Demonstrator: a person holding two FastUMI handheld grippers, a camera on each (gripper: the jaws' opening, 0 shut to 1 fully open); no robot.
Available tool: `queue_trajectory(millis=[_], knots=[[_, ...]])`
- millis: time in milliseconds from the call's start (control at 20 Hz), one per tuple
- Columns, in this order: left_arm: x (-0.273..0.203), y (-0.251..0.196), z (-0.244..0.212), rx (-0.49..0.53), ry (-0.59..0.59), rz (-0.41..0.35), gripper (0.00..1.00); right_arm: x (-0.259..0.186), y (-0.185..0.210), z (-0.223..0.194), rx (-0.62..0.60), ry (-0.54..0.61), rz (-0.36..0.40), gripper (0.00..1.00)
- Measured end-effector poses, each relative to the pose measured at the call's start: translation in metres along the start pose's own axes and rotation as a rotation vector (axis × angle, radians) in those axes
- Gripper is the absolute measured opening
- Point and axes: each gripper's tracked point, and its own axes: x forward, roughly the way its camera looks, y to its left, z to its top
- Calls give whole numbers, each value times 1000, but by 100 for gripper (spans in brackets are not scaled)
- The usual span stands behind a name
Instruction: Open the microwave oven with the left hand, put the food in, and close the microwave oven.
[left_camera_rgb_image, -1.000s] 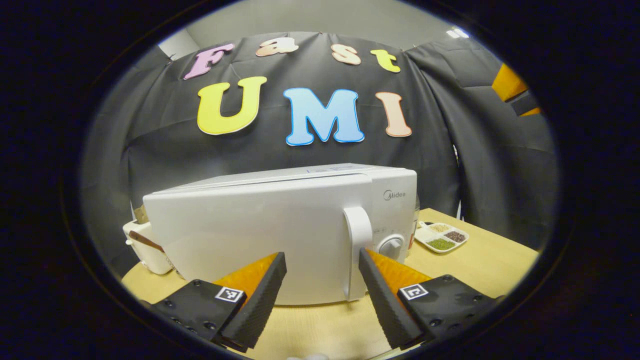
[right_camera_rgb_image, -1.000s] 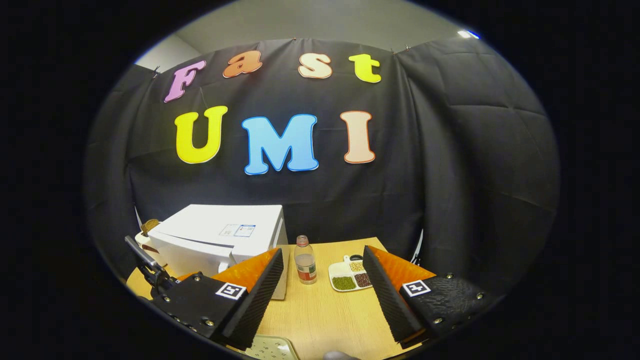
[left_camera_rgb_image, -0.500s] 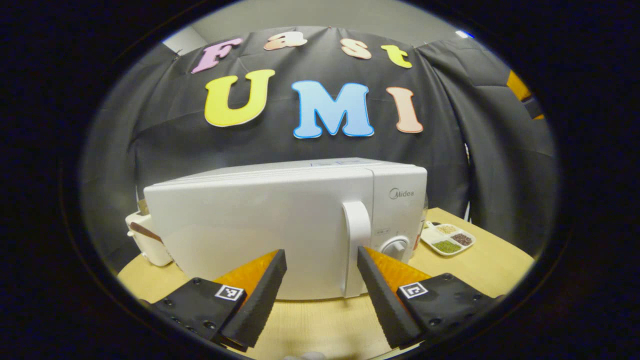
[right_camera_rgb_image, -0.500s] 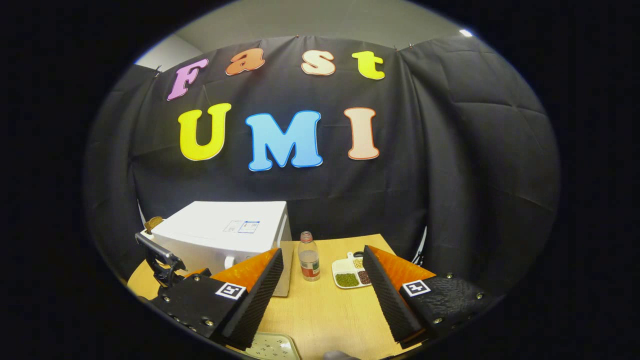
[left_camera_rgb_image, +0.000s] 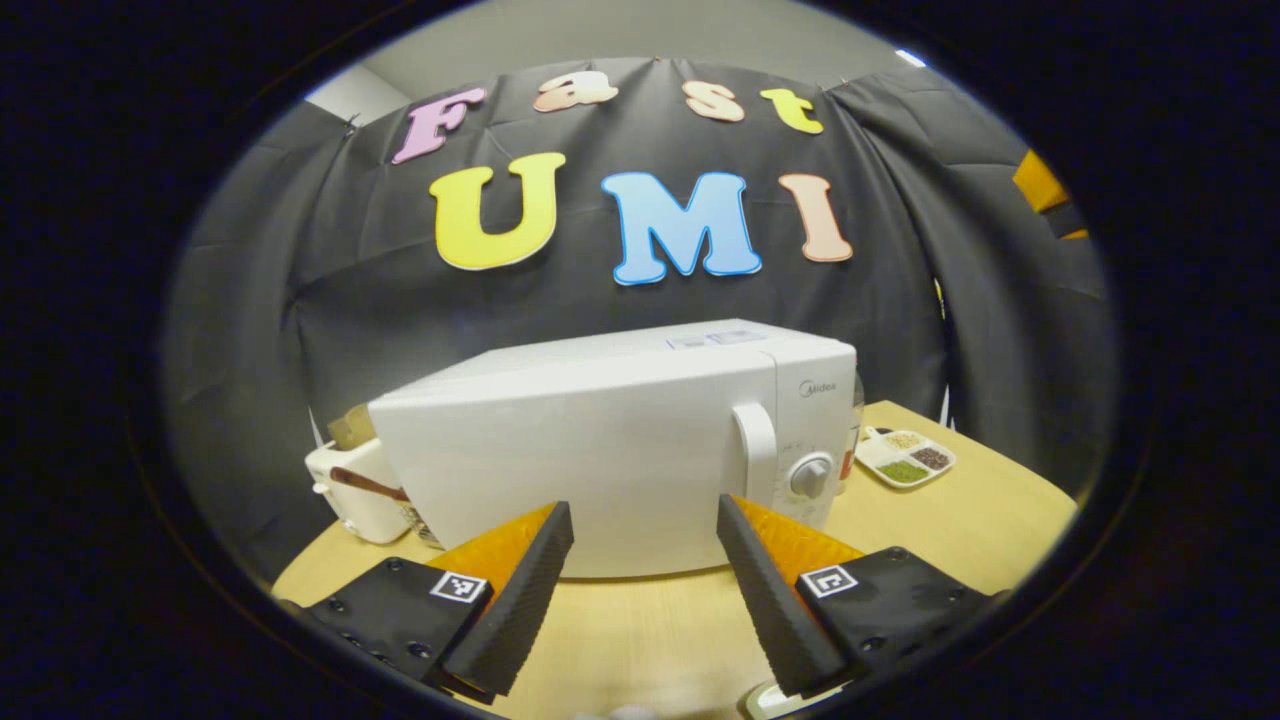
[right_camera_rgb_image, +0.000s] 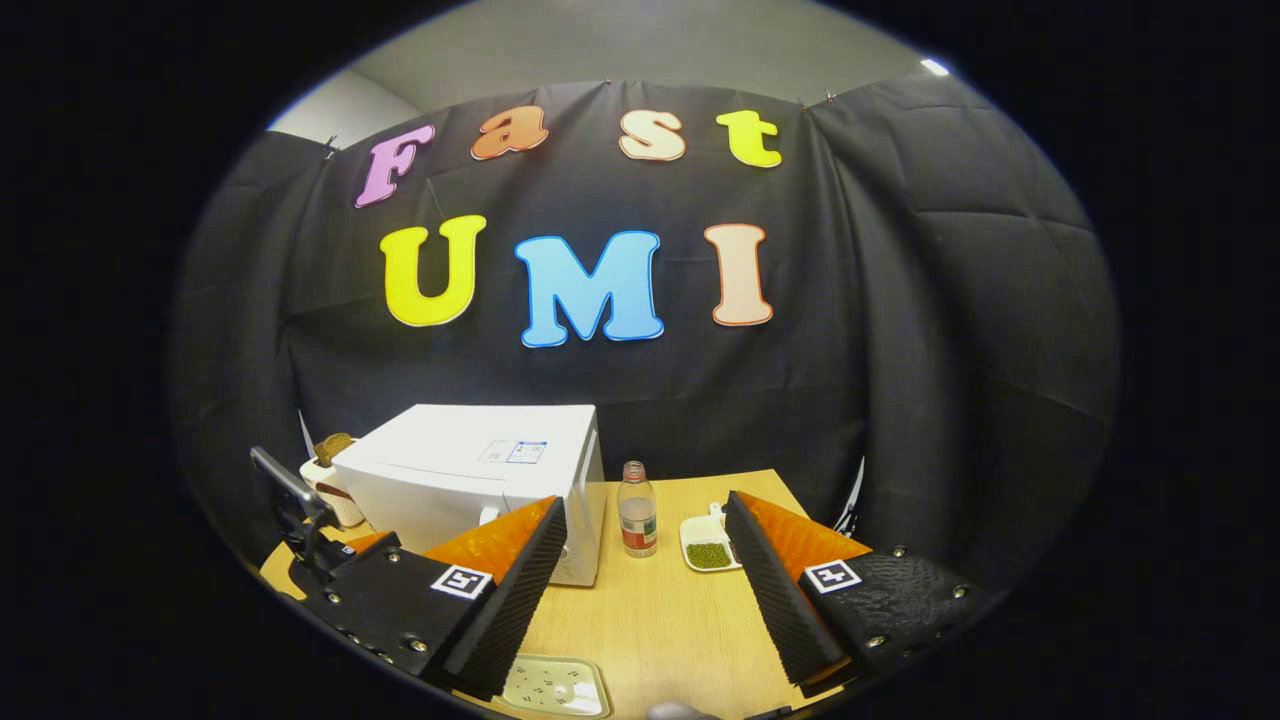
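Note:
The white microwave stands on the wooden table with its door shut. Its upright handle is at the right of the door, beside a round dial. My left gripper is open in front of the door, short of it, with nothing between its fingers. In the right gripper view the microwave is at the left, and my right gripper hangs open and empty above the table. A pale tray lies just below it at the near edge.
A small bottle stands right of the microwave, and a white divided dish of beans lies beyond it. A white appliance sits left of the microwave. A dark part of the other gripper shows at the left.
My left gripper has drawn back and shifted left, so the microwave looks smaller and its handle sits farther right. The right gripper view has turned slightly, and the things in it have slid right.

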Motion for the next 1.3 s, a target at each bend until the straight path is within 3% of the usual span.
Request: queue_trajectory(millis=[200,350,700,1050,1150,1250,1300], knots=[[-58,33,68,-6,-76,6,95,-23,15,1,-12,-14,38,98],[-99,66,115,-22,-121,39,99,-39,26,10,2,-44,56,98],[-164,131,185,-85,-184,93,97,-60,33,36,-27,-130,16,98],[-192,160,204,-122,-212,113,99,-75,45,45,-17,-153,19,97],[-197,157,207,-118,-215,103,94,-81,46,47,-17,-160,16,97],[-201,155,208,-126,-218,95,99,-84,46,49,-18,-165,17,97],[-203,155,207,-127,-217,94,95,-86,46,50,-18,-168,17,98]])
